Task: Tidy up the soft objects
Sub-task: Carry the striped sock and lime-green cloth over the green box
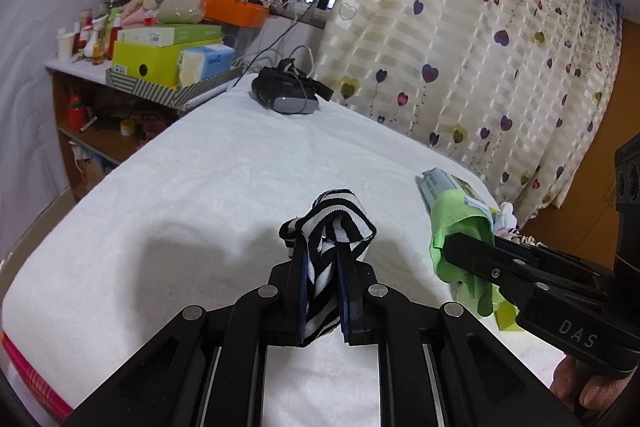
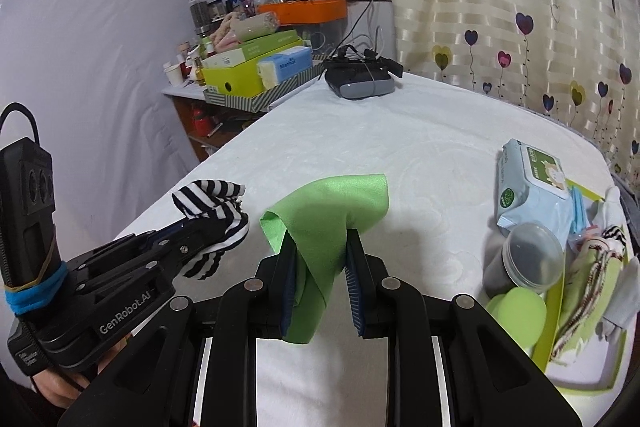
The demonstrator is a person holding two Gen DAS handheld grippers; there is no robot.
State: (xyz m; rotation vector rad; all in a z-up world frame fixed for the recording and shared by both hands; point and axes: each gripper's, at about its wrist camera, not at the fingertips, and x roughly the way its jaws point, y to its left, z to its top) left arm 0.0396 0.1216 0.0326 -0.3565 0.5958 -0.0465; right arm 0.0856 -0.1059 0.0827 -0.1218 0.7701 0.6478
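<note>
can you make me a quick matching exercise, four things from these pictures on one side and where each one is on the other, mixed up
Things:
1. black and white striped cloth
2. bright green cloth
3. pale blue pack of wet wipes
4. dark grey headset

Places:
A. at the far end of the white bed cover
B. gripped in the right gripper
C. on the right side, beside the green-rimmed tray
D. gripped in the left gripper

Pairs: 1-D, 2-B, 3-C, 4-A
</note>
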